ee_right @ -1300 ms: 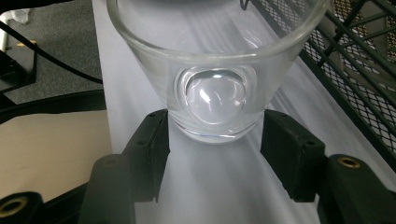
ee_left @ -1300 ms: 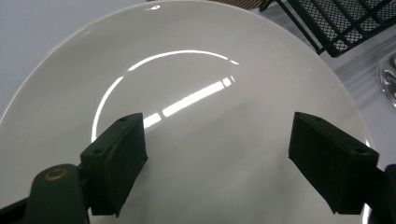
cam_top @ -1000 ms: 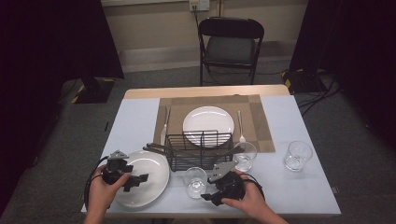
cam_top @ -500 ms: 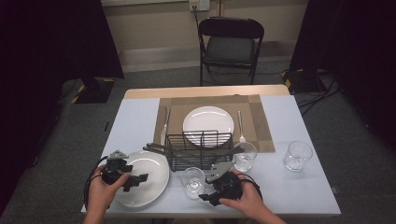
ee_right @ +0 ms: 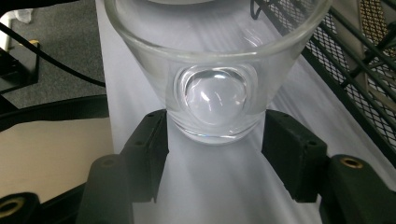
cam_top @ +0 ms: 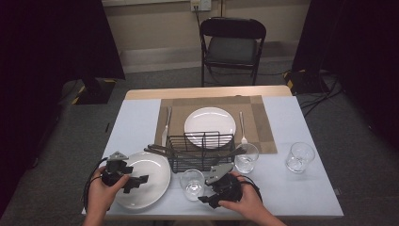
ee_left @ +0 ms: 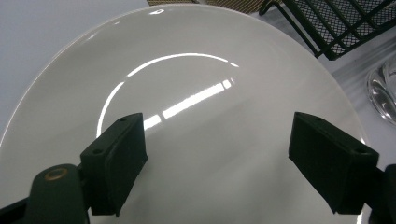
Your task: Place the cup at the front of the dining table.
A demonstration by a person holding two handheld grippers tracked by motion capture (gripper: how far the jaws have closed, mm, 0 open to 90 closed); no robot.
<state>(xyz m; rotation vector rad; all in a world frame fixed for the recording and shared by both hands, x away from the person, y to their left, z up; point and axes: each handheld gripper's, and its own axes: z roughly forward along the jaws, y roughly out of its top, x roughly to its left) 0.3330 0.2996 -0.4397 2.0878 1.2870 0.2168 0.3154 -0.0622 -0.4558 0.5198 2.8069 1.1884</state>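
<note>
A large white plate [cam_top: 150, 175] lies at the table's near left. My left gripper [cam_top: 133, 181] hovers over its left part, jaws wide open and empty; in the left gripper view the gripper [ee_left: 215, 154] looks down on the plate [ee_left: 196, 70]. A clear glass [cam_top: 192, 183] stands upright near the front edge. My right gripper [cam_top: 207, 197] reaches it from the right. In the right gripper view, the gripper [ee_right: 215, 135] has both pads [ee_right: 149, 140] pressed against the base of the glass [ee_right: 215, 93], which rests on the white tabletop.
A black wire basket [cam_top: 201, 150] stands just behind the glass and the plate. Two more glasses [cam_top: 246, 157] [cam_top: 299, 157] stand to the right. A smaller plate [cam_top: 209, 117], knife [cam_top: 165, 125] and fork [cam_top: 243, 125] lie on a brown placemat [cam_top: 263, 122]. A chair [cam_top: 233, 44] stands beyond the table.
My right gripper has edged left up to the near glass and brought its jaws onto the base. The left gripper has stayed over the large plate.
</note>
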